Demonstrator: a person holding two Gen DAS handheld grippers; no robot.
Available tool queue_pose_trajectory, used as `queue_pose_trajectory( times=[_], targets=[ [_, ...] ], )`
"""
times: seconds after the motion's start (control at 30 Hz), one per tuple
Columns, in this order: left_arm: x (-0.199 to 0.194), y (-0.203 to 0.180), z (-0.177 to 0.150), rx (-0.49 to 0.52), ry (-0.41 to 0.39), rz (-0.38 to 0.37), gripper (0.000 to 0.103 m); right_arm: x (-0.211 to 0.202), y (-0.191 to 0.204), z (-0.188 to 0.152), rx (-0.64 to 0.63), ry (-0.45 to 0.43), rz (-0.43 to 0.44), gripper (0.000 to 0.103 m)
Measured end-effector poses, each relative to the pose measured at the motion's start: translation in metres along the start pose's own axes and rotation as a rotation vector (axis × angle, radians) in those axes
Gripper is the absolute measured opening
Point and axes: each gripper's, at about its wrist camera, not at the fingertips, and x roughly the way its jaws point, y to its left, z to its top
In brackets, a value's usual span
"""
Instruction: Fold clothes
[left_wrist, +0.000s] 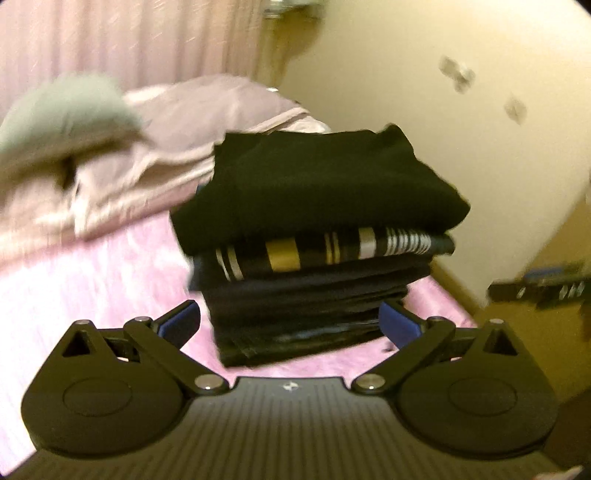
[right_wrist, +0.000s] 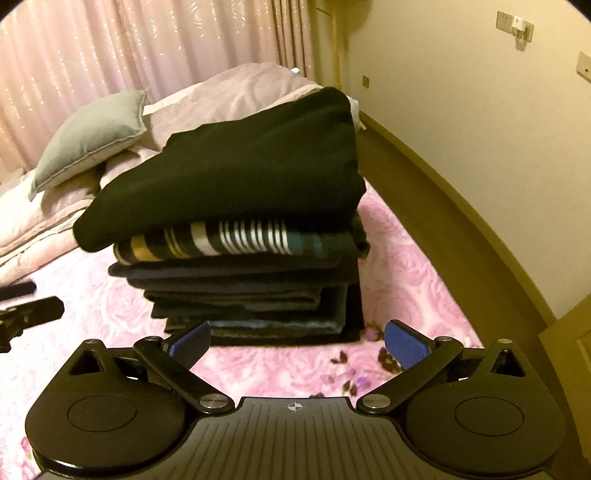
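The stack of folded clothes (right_wrist: 236, 236) stands on the bed (right_wrist: 402, 266) at frame centre in both views, dead ahead of both pairs of fingers, black garment (left_wrist: 317, 177) on top. My left gripper (left_wrist: 290, 323) and right gripper (right_wrist: 297, 341) are both spread wide, grasping nothing. The right sits nearer the stack's lower front edge, which runs left to right across the frame.

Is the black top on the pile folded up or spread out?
Folded. The black top lies as a neat thick pad on the pile, its doubled edge rounded.
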Motion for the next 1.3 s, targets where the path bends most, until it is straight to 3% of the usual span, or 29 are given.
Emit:
queue_pose_trajectory(
  times=[0.1,0.3,0.53,0.67,0.97,1.3],
  targets=[
    [-0.01,-0.014,-0.022,-0.021,0.008,0.003,0.101,-0.004,-0.006,-0.011,-0.007,0.005,0.029,0.103],
    [-0.025,-0.056,-0.06,0.009,0.033,0.105,0.101,-0.023,-0.032,-0.045,-0.011,0.017,0.078,0.103],
    [-0.054,-0.092,-0.089,-0.036,0.035,0.203,0.101,-0.048,-0.054,-0.079,-0.018,0.001,0.123,0.103],
    [-0.065,-0.104,-0.097,0.014,0.046,0.243,0.101,-0.062,-0.052,-0.089,-0.029,-0.006,0.146,0.103],
    [-0.078,-0.099,-0.079,0.116,-0.002,0.236,0.101,-0.083,-0.03,-0.091,0.024,-0.089,0.087,0.103],
    [-0.095,-0.06,-0.075,0.081,-0.02,0.219,0.101,-0.098,0.011,-0.09,0.008,-0.155,0.036,0.103]
  ],
)
